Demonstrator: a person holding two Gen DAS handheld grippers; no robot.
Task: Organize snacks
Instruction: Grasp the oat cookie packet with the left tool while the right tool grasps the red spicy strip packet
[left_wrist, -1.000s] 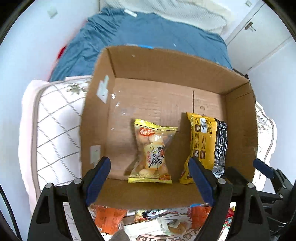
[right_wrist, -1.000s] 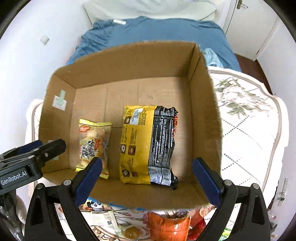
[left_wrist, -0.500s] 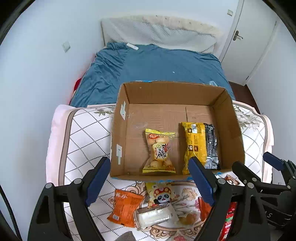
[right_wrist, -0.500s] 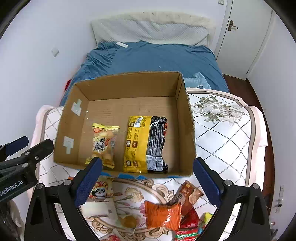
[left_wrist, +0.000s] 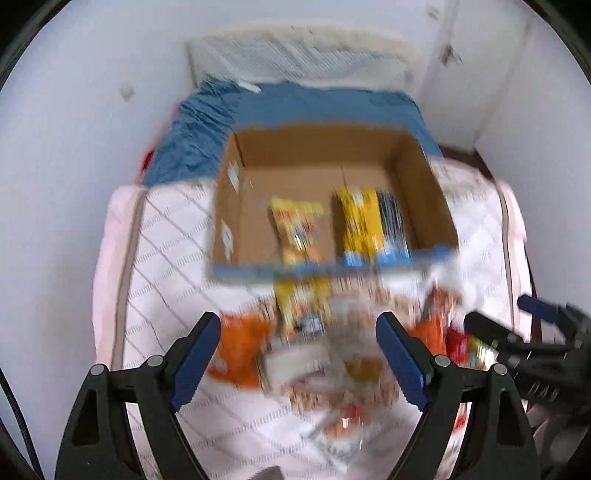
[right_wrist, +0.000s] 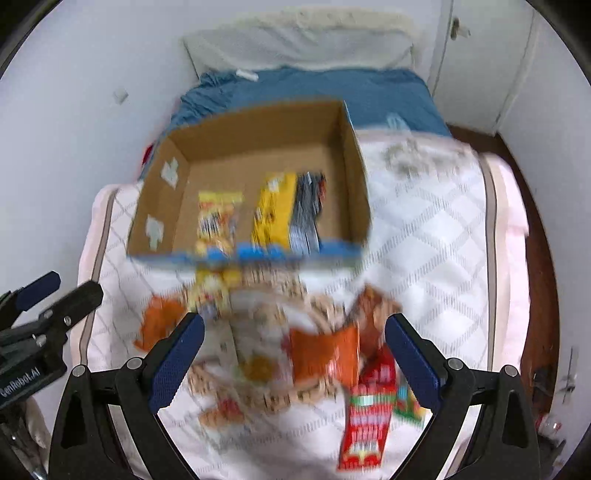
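Left wrist view: the left gripper (left_wrist: 298, 354) stands wide open with nothing between its blue pads, pointing steeply down over the loose pile of snacks on the quilt (left_wrist: 166, 266). In the right wrist view the right gripper (right_wrist: 294, 356) is just as wide and just as empty, above the right half of the same pile.

The step in hand looks like choosing the next packets for the box. Everything is smeared by motion, so it would be wise to slow and settle before coming down. Each gripper should take one packet alone, by an edge or across its narrow side, since these bags are soft and will crumple or slip.

Nearest the right gripper lie a red pack (right_wrist: 365, 417) and an orange bag (right_wrist: 325, 354); a brown packet (right_wrist: 373, 306) sits just beyond. Nearest the left gripper lie a whitish packet (left_wrist: 299, 362) and another orange bag (left_wrist: 236, 350), with a yellow bag (left_wrist: 299, 302) just beyond them. The packets overlap, so pinching two at once is the chief risk. The two grippers hang near each other, each showing at the edge of the other's view, and could collide if both go for the middle.

Farther off, the box (left_wrist: 229, 206) sits open on the quilt with a yellow snack (left_wrist: 299, 229) and a yellow-black pack (left_wrist: 373, 225) lying flat inside, side by side; the left part of its floor is free. Its near wall must be cleared on the way in. Beyond it lie a blue blanket (left_wrist: 295, 107) and a pillow (left_wrist: 303, 55).
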